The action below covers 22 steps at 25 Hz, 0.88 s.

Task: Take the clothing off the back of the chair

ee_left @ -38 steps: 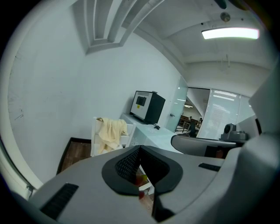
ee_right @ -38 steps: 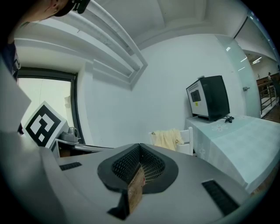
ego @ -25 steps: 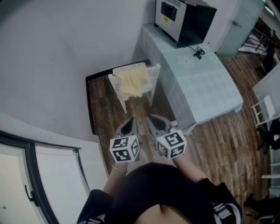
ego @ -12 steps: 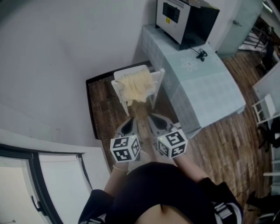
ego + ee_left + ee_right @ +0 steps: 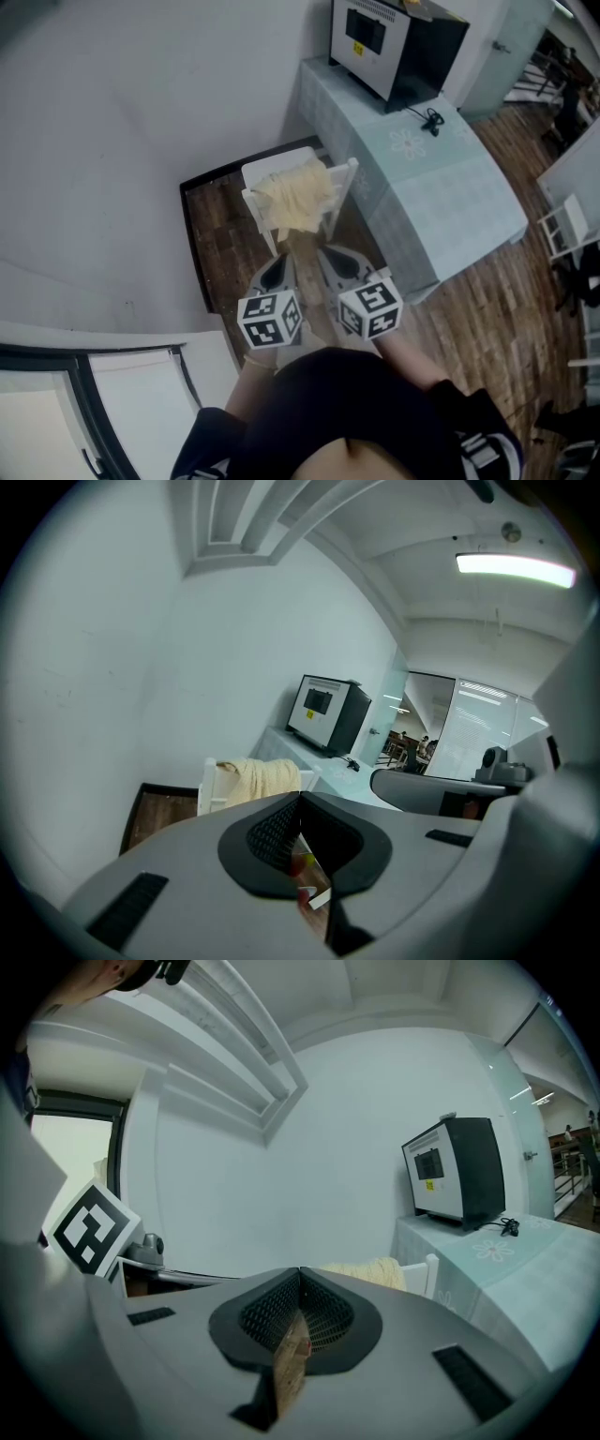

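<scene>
Open floor leads straight to the chair; the wall hems its left side, the counter crowds its right.

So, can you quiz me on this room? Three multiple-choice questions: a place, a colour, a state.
1. Where is the cream clothing? A over the chair back; B on the table; C on the floor.
2. What colour is the chair? A black; B white; C red.
3. The left gripper and right gripper are: A wide open; B holding clothing; C shut, empty.
Answers: A, it drapes over the backrest; B, its frame shows white; C, each is closed with nothing between.
</scene>
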Each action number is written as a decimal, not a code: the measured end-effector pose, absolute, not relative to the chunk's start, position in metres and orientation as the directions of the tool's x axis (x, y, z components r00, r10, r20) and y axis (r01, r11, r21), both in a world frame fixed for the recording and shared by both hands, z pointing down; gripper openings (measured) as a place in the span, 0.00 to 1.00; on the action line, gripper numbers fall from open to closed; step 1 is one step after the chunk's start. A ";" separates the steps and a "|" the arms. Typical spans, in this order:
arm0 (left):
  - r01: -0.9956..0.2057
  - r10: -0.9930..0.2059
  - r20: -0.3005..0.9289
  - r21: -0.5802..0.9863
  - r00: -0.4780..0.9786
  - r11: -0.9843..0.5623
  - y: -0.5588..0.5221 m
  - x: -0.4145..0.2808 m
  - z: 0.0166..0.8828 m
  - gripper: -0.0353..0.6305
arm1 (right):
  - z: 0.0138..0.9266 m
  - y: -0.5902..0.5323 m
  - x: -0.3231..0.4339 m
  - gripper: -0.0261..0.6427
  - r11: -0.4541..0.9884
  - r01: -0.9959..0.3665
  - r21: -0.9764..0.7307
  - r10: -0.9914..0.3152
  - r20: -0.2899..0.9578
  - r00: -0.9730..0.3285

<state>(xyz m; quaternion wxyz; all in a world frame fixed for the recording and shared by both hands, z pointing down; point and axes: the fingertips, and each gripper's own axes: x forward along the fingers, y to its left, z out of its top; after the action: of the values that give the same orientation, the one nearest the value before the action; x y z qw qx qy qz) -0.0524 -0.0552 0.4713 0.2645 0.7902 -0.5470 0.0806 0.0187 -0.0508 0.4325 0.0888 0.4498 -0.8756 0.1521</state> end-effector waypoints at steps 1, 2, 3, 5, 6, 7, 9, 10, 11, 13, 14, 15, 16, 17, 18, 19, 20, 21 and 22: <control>-0.905 -0.821 0.416 0.332 0.392 -0.265 -0.059 -0.055 0.472 0.05 | 0.433 -0.054 0.017 0.06 0.546 -0.817 -0.185 -0.763 0.293 -0.576; -0.904 -0.820 0.415 0.333 0.396 -0.268 -0.062 -0.057 0.472 0.05 | 0.433 -0.057 0.014 0.06 0.543 -0.819 -0.184 -0.765 0.294 -0.573; -0.903 -0.818 0.414 0.334 0.398 -0.270 -0.066 -0.059 0.472 0.05 | 0.434 -0.061 0.012 0.06 0.541 -0.821 -0.183 -0.766 0.296 -0.570; -0.901 -0.815 0.416 0.335 0.404 -0.275 -0.072 -0.064 0.473 0.05 | 0.435 -0.067 0.007 0.06 0.536 -0.825 -0.181 -0.769 0.298 -0.565; -0.900 -0.813 0.416 0.335 0.406 -0.279 -0.075 -0.066 0.473 0.05 | 0.435 -0.070 0.005 0.06 0.533 -0.827 -0.179 -0.771 0.299 -0.562; -0.899 -0.812 0.417 0.335 0.410 -0.282 -0.078 -0.068 0.474 0.05 | 0.435 -0.073 0.003 0.06 0.531 -0.829 -0.179 -0.773 0.300 -0.560; -0.897 -0.808 0.418 0.334 0.415 -0.288 -0.083 -0.072 0.476 0.05 | 0.437 -0.078 -0.001 0.06 0.525 -0.832 -0.177 -0.776 0.301 -0.554; -0.896 -0.806 0.419 0.334 0.418 -0.291 -0.086 -0.074 0.477 0.05 | 0.437 -0.081 -0.003 0.06 0.522 -0.834 -0.177 -0.778 0.300 -0.551; -0.896 -0.804 0.421 0.334 0.421 -0.294 -0.089 -0.076 0.478 0.05 | 0.438 -0.084 -0.005 0.06 0.519 -0.836 -0.176 -0.781 0.300 -0.548; -0.894 -0.799 0.423 0.333 0.426 -0.300 -0.094 -0.079 0.480 0.05 | 0.438 -0.090 -0.008 0.06 0.513 -0.841 -0.174 -0.786 0.300 -0.541; -0.893 -0.797 0.424 0.333 0.430 -0.304 -0.097 -0.080 0.480 0.05 | 0.439 -0.093 -0.009 0.06 0.509 -0.843 -0.173 -0.788 0.301 -0.537; -0.891 -0.795 0.424 0.332 0.434 -0.309 -0.100 -0.081 0.481 0.05 | 0.439 -0.095 -0.010 0.06 0.504 -0.846 -0.172 -0.790 0.303 -0.533; -0.890 -0.793 0.424 0.332 0.437 -0.313 -0.103 -0.082 0.481 0.05 | 0.440 -0.098 -0.011 0.06 0.501 -0.848 -0.171 -0.792 0.304 -0.529; -0.889 -0.791 0.424 0.331 0.440 -0.317 -0.106 -0.084 0.482 0.05 | 0.441 -0.101 -0.013 0.06 0.498 -0.850 -0.170 -0.794 0.305 -0.526; -0.888 -0.790 0.424 0.331 0.443 -0.320 -0.109 -0.085 0.482 0.05 | 0.441 -0.105 -0.014 0.06 0.495 -0.852 -0.169 -0.796 0.305 -0.523; -0.887 -0.788 0.425 0.331 0.446 -0.323 -0.112 -0.086 0.483 0.05 | 0.441 -0.108 -0.016 0.06 0.493 -0.854 -0.167 -0.798 0.305 -0.520; -0.885 -0.786 0.425 0.332 0.449 -0.326 -0.115 -0.087 0.484 0.05 | 0.442 -0.111 -0.018 0.06 0.491 -0.856 -0.165 -0.800 0.305 -0.517; -0.884 -0.785 0.425 0.333 0.451 -0.328 -0.118 -0.089 0.485 0.05 | 0.442 -0.115 -0.019 0.06 0.488 -0.858 -0.163 -0.802 0.305 -0.514; -0.883 -0.784 0.425 0.334 0.453 -0.329 -0.121 -0.090 0.486 0.05 | 0.443 -0.118 -0.020 0.06 0.484 -0.860 -0.161 -0.804 0.305 -0.510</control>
<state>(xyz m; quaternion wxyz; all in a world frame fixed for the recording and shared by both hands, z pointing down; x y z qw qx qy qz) -0.0901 -0.1213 0.4857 0.2657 0.8099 -0.5144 0.0937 -0.0204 -0.1180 0.4425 0.0944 0.4860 -0.8562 0.1477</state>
